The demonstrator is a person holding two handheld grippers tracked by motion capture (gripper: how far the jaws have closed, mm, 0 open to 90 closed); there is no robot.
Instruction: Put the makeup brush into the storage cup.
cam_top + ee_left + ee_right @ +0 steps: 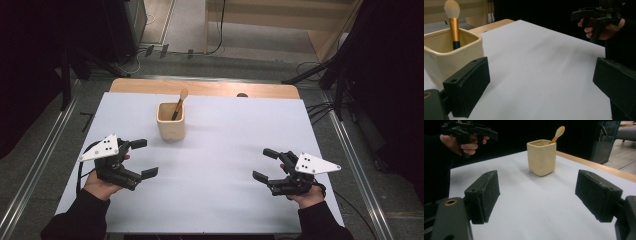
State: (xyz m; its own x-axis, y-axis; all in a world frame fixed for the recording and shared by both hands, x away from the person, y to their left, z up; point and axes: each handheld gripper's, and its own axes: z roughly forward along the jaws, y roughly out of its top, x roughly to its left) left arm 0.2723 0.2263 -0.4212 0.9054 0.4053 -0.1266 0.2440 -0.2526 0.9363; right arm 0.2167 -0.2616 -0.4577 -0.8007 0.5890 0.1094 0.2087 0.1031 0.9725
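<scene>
A cream square cup (171,121) stands upright on the white table sheet (220,150), toward the back left of centre. A makeup brush (179,104) with a pale tip and gold-and-dark handle leans inside it. In the left gripper view the cup (447,53) sits close at the left with the brush (453,23) rising from it. My left gripper (144,158) is held at the front left, open and empty, a short way from the cup. My right gripper (265,165) is at the front right, open and empty. From the right gripper view the cup (541,157) stands ahead between the jaws.
The wooden table edge (205,88) shows behind the sheet. Metal rails (37,165) run along both sides of the table. Cables and dark stands lie on the floor beyond. The other hand's gripper (469,131) is seen at the upper left of the right gripper view.
</scene>
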